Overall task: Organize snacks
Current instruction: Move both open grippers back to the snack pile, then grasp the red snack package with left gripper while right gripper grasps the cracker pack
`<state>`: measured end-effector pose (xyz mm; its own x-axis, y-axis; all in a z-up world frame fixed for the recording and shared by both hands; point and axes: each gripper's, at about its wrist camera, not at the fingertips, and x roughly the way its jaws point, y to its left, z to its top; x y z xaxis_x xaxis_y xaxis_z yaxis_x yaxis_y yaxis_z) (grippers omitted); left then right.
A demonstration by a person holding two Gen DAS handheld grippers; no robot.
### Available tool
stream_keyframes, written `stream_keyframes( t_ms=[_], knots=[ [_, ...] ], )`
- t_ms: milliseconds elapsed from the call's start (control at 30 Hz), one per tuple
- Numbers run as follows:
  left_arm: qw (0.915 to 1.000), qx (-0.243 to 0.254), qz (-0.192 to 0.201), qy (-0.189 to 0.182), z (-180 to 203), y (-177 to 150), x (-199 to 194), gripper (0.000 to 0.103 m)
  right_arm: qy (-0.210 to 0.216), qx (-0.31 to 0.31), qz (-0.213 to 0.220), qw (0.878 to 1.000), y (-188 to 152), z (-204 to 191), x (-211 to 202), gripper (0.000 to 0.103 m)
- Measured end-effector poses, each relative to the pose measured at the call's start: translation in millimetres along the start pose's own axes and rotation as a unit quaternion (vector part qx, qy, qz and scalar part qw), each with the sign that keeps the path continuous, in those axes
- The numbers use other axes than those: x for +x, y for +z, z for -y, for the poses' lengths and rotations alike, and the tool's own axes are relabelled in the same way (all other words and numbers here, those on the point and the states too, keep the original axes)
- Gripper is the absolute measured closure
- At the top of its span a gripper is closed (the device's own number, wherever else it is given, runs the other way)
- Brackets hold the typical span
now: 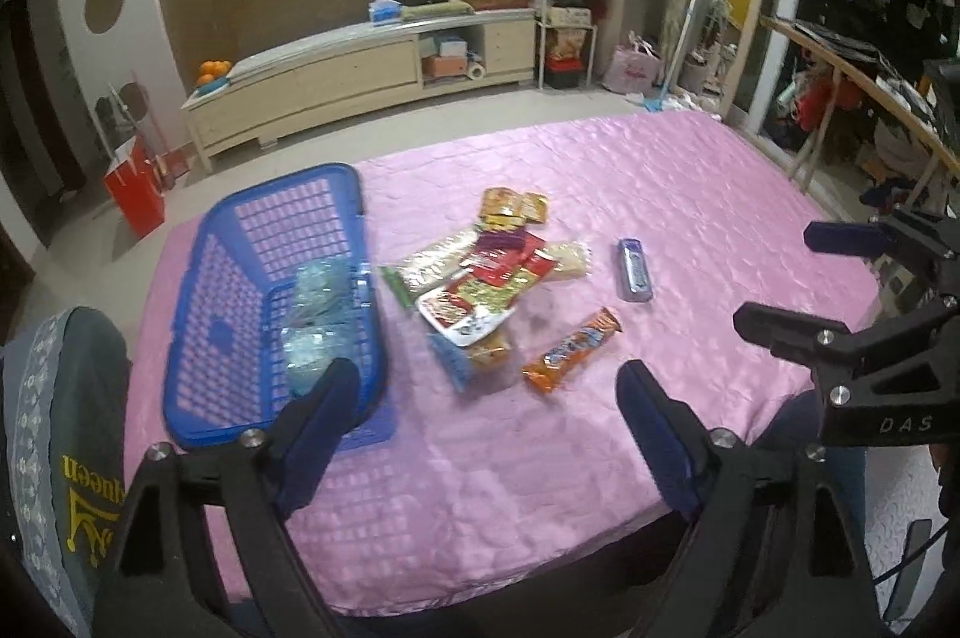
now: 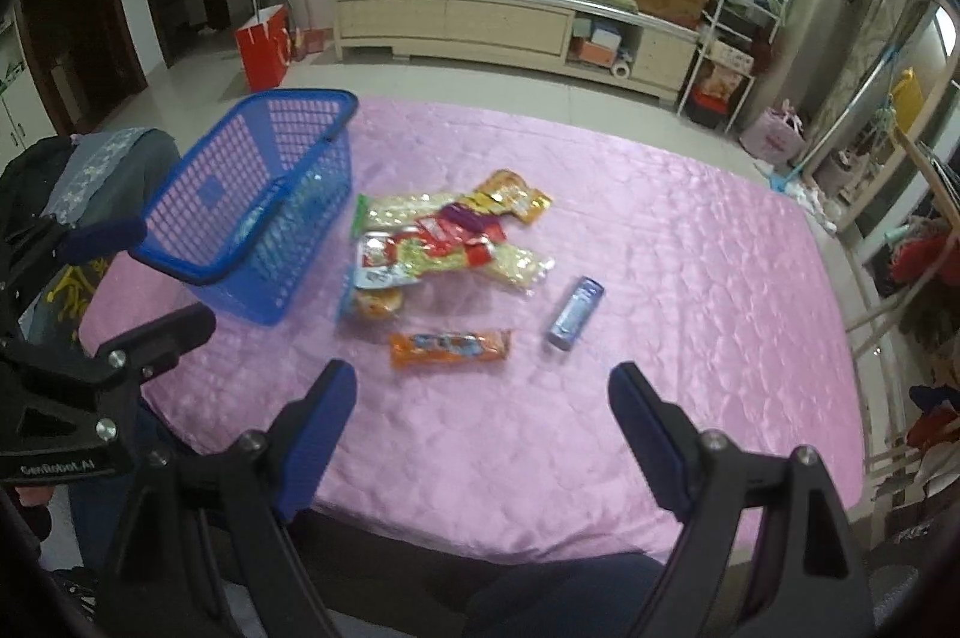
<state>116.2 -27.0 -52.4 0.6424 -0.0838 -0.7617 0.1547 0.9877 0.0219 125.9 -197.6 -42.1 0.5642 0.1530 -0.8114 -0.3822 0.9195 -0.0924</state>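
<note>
Blue basket [image 1: 204, 314]: stands at your left on the pink-covered tabletop [image 1: 690, 194]; a clear crinkled packet [image 1: 315, 314] already lies inside.
Left gripper [image 1: 489, 398]: its fingers are spread wide with nothing between them, hovering over the near edge.
Snack pile [image 1: 480, 272]: sits just right of the basket; overlapping foil and film pouches, likely light, soft and slippery, so you should pinch a sealed edge.
Orange bar [image 1: 573, 350]: lies alone, nearest you; probably crushable, so take it across its narrow middle.
Blue-silver packet [image 1: 633, 269]: lies apart, further right; looks stiffer.
Right gripper [image 2: 483, 395]: its fingers are released, empty, above the near tabletop.
</note>
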Motion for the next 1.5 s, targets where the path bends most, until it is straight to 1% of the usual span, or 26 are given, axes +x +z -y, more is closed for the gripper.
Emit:
stream_keyframes(
  t_ms=[67, 167, 267, 467, 633, 767, 1000, 1067, 1167, 1300, 1367, 1467, 1500],
  knots=[
    [0.9999, 0.009, -0.007, 0.002, 10.6, 1.3, 8.2, 0.012, -0.004, 0.0, -0.003, 1.0, -1.4, 8.4, 4.8, 0.014],
    [0.9996, 0.013, -0.023, -0.003, 25.2, 7.3, 26.8, 0.012, 0.003, -0.005, -0.016, 1.0, -3.0, 21.6, 15.1, 0.014],
    [0.9993, 0.012, -0.034, -0.013, 34.7, 12.3, 43.8, 0.012, 0.0, -0.011, -0.023, 1.0, -1.6, 29.4, 24.8, 0.014],
    [0.998, 0.022, -0.057, -0.017, 49.1, 23.7, 78.9, 0.012, -0.007, -0.01, -0.029, 1.0, 1.2, 45.4, 46.8, 0.014],
    [0.9966, 0.026, -0.077, -0.011, 53.5, 31.6, 109.8, 0.012, -0.005, 0.004, -0.049, 0.999, 2.6, 59.5, 74.3, 0.014],
    [0.9949, 0.026, -0.097, -0.016, 52.1, 35.8, 139.5, 0.012, 0.007, 0.019, -0.069, 0.997, 3.5, 69.5, 102.6, 0.014],
    [0.9905, 0.031, -0.132, -0.023, 48.5, 38.9, 191.0, 0.012, 0.008, 0.02, -0.095, 0.995, 8.2, 75.5, 148.4, 0.015],
    [0.9902, 0.03, -0.134, -0.024, 46.4, 42.1, 200.9, 0.012, 0.014, 0.023, -0.103, 0.994, 10.7, 78.0, 158.5, 0.017],
    [0.99, 0.031, -0.136, -0.021, 43.2, 48.0, 215.4, 0.012, 0.017, 0.022, -0.106, 0.994, 15.1, 80.2, 170.9, 0.018],
    [0.9884, 0.027, -0.149, -0.013, 37.1, 51.6, 236.5, 0.026, 0.034, 0.015, -0.108, 0.993, 21.1, 77.8, 185.5, 0.019],
    [0.9869, 0.024, -0.158, -0.017, 34.4, 51.1, 246.4, 0.029, 0.033, 0.006, -0.11, 0.993, 23.1, 74.9, 191.8, 0.019],
    [0.9851, 0.036, -0.168, -0.01, 35.1, 47.9, 259.1, 0.037, 0.038, 0.006, -0.115, 0.993, 26.3, 73.3, 201.9, 0.019],
    [0.9844, 0.039, -0.171, -0.009, 35.2, 46.7, 263.2, 0.042, 0.041, 0.006, -0.117, 0.992, 27.0, 73.1, 204.2, 0.019]
  ],
)
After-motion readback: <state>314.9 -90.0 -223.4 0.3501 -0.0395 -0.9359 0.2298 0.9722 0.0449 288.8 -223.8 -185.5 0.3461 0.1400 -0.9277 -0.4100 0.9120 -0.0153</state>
